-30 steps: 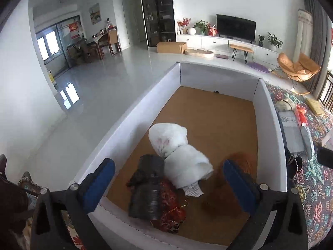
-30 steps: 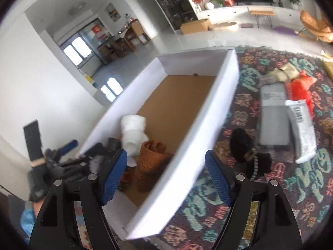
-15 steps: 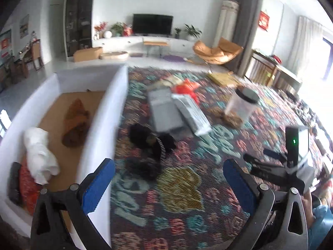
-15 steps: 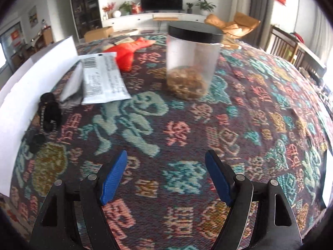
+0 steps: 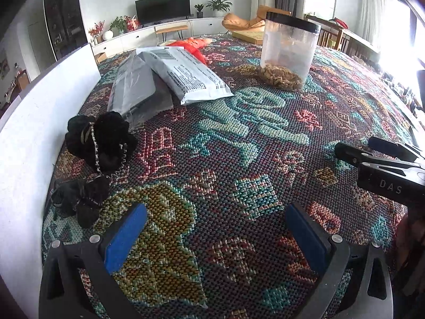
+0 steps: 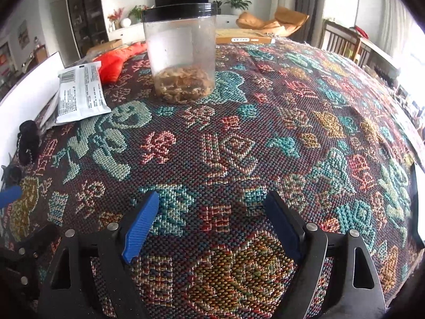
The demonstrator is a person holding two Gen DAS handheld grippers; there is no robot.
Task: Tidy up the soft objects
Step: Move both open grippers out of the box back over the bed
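Your two grippers now off the white box [image 5: 39,122], over the patterned cloth [image 5: 239,143]: left gripper [image 5: 215,228] spread and empty, right gripper [image 6: 212,212] opening and empty, clear jar [image 6: 180,53] at 12 o'clock.

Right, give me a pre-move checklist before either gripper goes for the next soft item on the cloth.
1. Left gripper empty, jaws apart: ok.
2. Right gripper empty, jaws opening: ok.
3. Black fuzzy bundle with chain uncovered, beside the white box wall: ok.
4. Small black piece nearest the left gripper, unobstructed: ok.
5. Lidded clear jar upright, away from the bundle: ok.
6. Space inside the box: cannot tell.
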